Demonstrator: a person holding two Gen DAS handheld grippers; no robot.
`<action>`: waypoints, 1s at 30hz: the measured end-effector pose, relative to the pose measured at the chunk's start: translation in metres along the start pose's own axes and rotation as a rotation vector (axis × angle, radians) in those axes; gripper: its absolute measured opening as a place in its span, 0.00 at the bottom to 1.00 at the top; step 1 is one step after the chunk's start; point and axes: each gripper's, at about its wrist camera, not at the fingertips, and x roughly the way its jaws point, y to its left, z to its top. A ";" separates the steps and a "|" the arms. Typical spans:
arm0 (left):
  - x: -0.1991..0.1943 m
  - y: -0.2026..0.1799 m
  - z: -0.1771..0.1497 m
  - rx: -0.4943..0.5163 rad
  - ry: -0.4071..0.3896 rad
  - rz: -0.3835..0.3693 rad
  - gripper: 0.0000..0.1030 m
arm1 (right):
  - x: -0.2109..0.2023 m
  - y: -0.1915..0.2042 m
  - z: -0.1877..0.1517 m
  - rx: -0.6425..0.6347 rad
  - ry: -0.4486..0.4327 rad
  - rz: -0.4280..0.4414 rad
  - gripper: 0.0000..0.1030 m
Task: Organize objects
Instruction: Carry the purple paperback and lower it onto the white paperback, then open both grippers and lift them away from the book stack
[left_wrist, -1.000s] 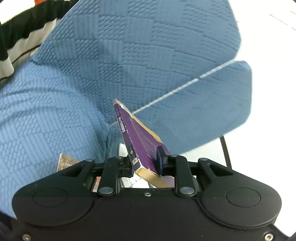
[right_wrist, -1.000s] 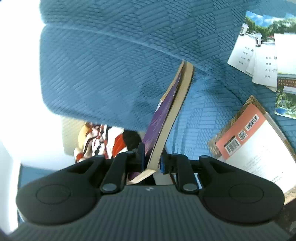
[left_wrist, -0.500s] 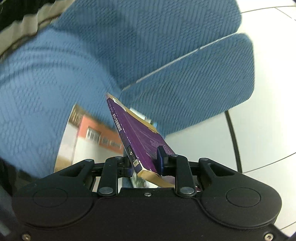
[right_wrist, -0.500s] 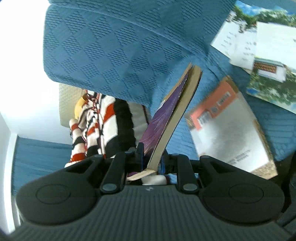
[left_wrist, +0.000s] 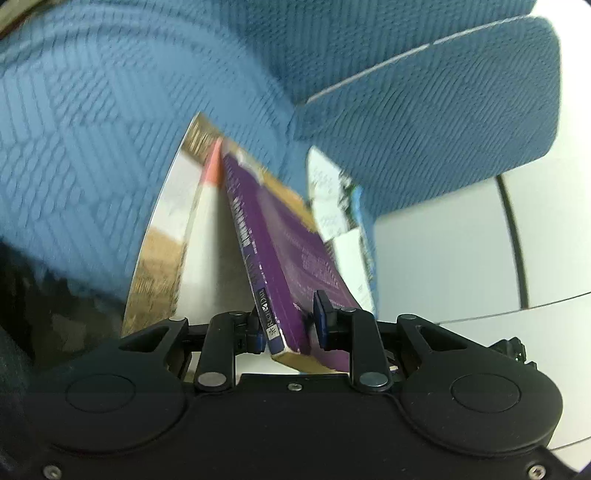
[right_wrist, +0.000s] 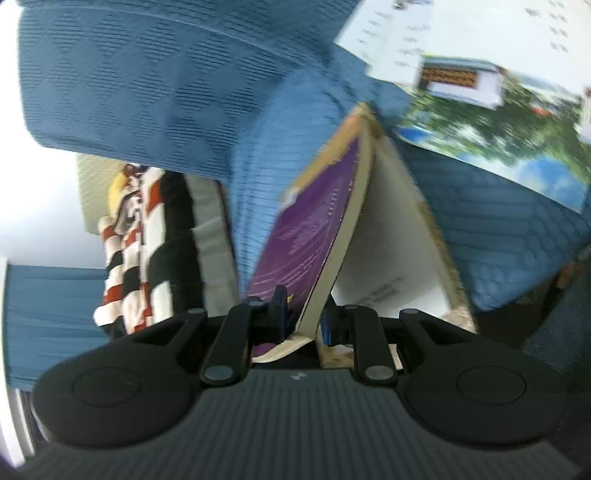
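Note:
A purple paperback book (left_wrist: 280, 251) is held at both ends. My left gripper (left_wrist: 288, 326) is shut on the spine corner; my right gripper (right_wrist: 301, 314) is shut on the other end of the purple book (right_wrist: 314, 229), page edges showing. The book hangs tilted just above a white-covered book with an orange band (left_wrist: 177, 229) that lies on the blue sofa seat (left_wrist: 74, 147); that white book (right_wrist: 391, 266) shows right under the purple one. Whether they touch I cannot tell.
Photo brochures (right_wrist: 480, 96) lie on the blue sofa seat (right_wrist: 288, 122) beyond the books; brochures (left_wrist: 332, 206) also show past the purple book. A striped black, white and red cloth (right_wrist: 140, 251) lies beside a sofa cushion (right_wrist: 129, 74). White tiled floor (left_wrist: 480, 240) lies right of the sofa arm (left_wrist: 443, 110).
Both grippers have come down toward the sofa seat with the purple book. The white orange-banded book and the brochures have grown much closer and now sit just under the purple book.

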 end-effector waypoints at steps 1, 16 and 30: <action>0.003 0.002 -0.002 0.005 0.013 0.013 0.23 | 0.002 -0.005 -0.001 0.008 0.001 -0.014 0.21; 0.029 0.018 -0.008 -0.017 0.086 0.126 0.31 | 0.025 -0.036 -0.009 0.010 -0.009 -0.150 0.29; -0.005 -0.025 -0.010 0.174 0.068 0.302 0.59 | 0.004 0.006 -0.017 -0.177 -0.082 -0.355 0.74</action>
